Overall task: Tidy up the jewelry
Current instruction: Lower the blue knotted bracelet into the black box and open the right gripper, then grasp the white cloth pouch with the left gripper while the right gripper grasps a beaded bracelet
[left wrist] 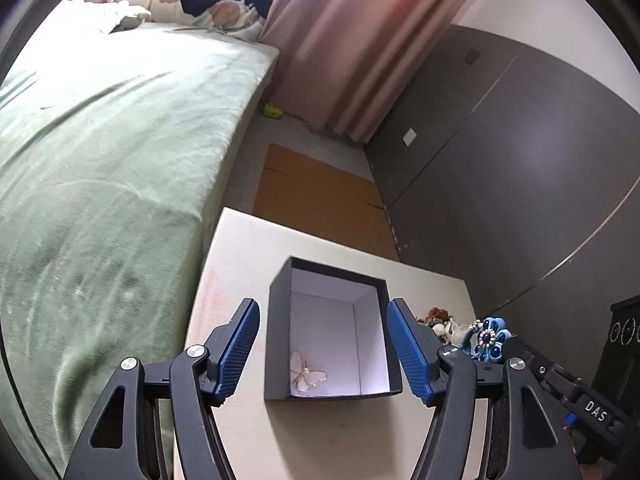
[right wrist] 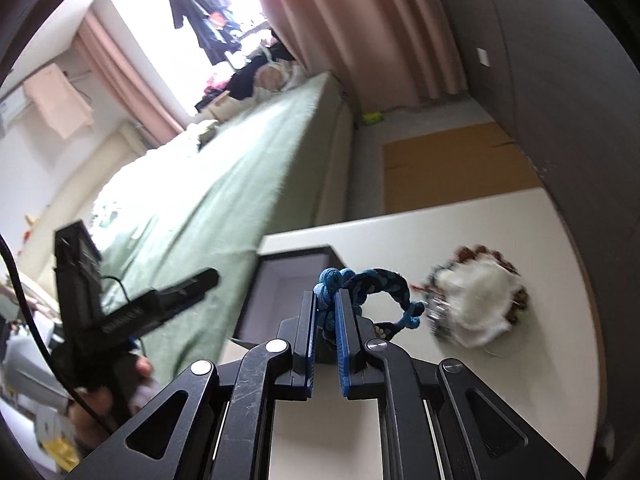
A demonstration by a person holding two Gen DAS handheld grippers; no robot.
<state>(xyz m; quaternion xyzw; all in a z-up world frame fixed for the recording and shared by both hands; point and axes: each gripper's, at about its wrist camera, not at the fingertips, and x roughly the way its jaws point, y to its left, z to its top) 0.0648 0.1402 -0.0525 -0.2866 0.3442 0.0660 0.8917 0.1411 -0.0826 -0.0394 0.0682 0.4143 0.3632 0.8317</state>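
Note:
A dark open box (left wrist: 276, 320) with a white lining stands on the cream table (left wrist: 240, 248). A gold butterfly piece (left wrist: 307, 376) lies on its floor. My left gripper (left wrist: 324, 304) is open, its blue pads (left wrist: 240, 344) flanking the box's side walls with a thin gap on the left. My right gripper (right wrist: 328, 296) is shut on a blue braided ornament (right wrist: 384, 280), lifted off the table just right of the box (right wrist: 296, 254). Its beaded flower (left wrist: 490, 340) shows in the left wrist view. A heap of jewelry (right wrist: 476, 304) with a white fluffy piece lies farther right.
A green-covered bed (left wrist: 100, 160) runs along the table's left side. Flat cardboard (left wrist: 320, 192) lies on the floor beyond the table, with pink curtains (left wrist: 352, 40) and a dark wall panel (left wrist: 500, 160) behind. A hand (right wrist: 132, 380) holds the left tool.

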